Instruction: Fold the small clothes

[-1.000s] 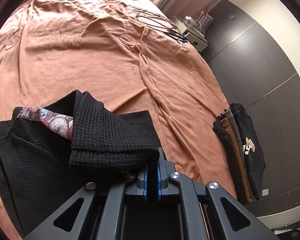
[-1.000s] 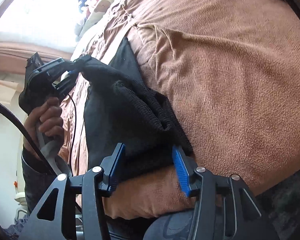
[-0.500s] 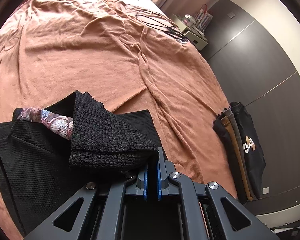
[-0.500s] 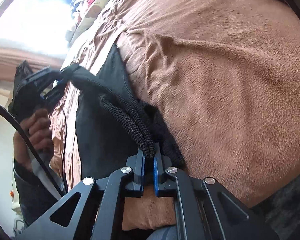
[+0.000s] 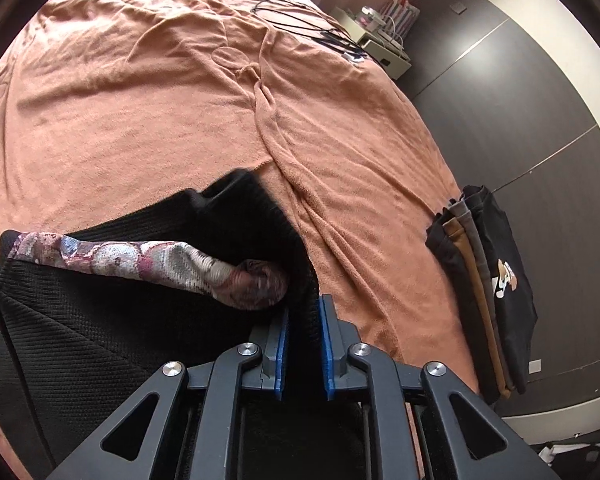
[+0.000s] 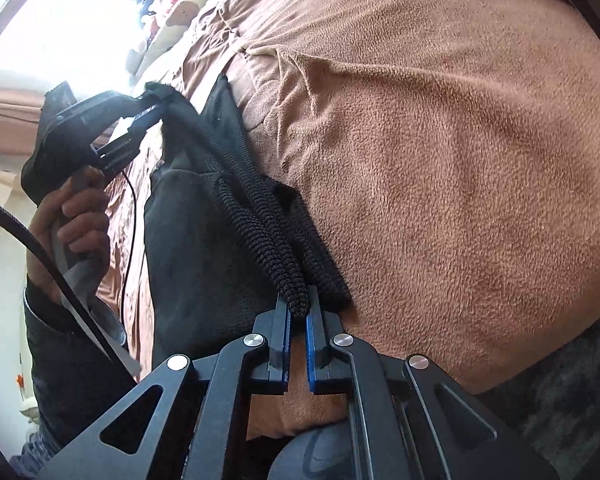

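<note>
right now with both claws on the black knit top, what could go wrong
1. The left claw is opening with the black knit top between its pads; that corner may drop, and the fold could fall open.
2. The right claw is shut on only a thick rolled hem; it could slip out under a pull.
3. The orange blanket is rumpled, so the fold may land uneven.

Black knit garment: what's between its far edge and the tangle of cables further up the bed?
In the left wrist view, only bare, wrinkled orange blanket lies between the black knit garment and the cables.
</note>
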`<state>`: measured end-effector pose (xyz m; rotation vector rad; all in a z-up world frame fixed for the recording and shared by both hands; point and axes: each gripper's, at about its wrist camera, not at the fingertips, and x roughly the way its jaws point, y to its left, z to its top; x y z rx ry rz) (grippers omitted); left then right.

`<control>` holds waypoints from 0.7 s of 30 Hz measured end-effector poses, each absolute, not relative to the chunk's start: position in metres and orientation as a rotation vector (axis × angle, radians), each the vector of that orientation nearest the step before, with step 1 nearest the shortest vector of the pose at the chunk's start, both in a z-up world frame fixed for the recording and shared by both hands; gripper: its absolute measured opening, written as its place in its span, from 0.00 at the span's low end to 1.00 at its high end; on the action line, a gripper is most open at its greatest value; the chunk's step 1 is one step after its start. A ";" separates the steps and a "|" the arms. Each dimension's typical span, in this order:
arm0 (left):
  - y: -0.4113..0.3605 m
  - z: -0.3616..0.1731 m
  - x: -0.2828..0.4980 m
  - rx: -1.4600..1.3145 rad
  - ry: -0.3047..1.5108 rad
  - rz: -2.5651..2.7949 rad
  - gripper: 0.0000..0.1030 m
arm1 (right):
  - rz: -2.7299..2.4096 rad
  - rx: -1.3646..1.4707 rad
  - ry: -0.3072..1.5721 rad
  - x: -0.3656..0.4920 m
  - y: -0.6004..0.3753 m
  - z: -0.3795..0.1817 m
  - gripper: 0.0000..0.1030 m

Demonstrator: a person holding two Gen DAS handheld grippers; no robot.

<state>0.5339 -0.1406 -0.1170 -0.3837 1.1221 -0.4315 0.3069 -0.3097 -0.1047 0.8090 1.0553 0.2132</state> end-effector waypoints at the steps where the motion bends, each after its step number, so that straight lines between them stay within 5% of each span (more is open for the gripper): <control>1: -0.137 -0.114 0.534 -0.395 1.106 -0.431 0.24 | 0.211 0.806 1.057 0.308 -0.309 -0.105 0.02; 3: -0.128 -0.105 0.532 -0.402 1.065 -0.416 0.49 | 0.209 0.808 1.061 0.310 -0.308 -0.106 0.02; 4: -0.123 -0.099 0.530 -0.403 1.036 -0.413 0.52 | 0.210 0.810 1.060 0.311 -0.309 -0.106 0.02; 16: -0.049 -0.108 0.483 -0.386 1.067 -0.266 0.53 | 0.210 0.713 1.050 0.305 -0.305 -0.085 0.10; 20: -0.026 -0.114 0.460 -0.402 1.084 -0.228 0.53 | 0.203 0.673 1.009 0.302 -0.302 -0.072 0.47; 21: -0.021 -0.115 0.456 -0.404 1.086 -0.220 0.53 | 0.201 0.665 0.994 0.300 -0.301 -0.068 0.50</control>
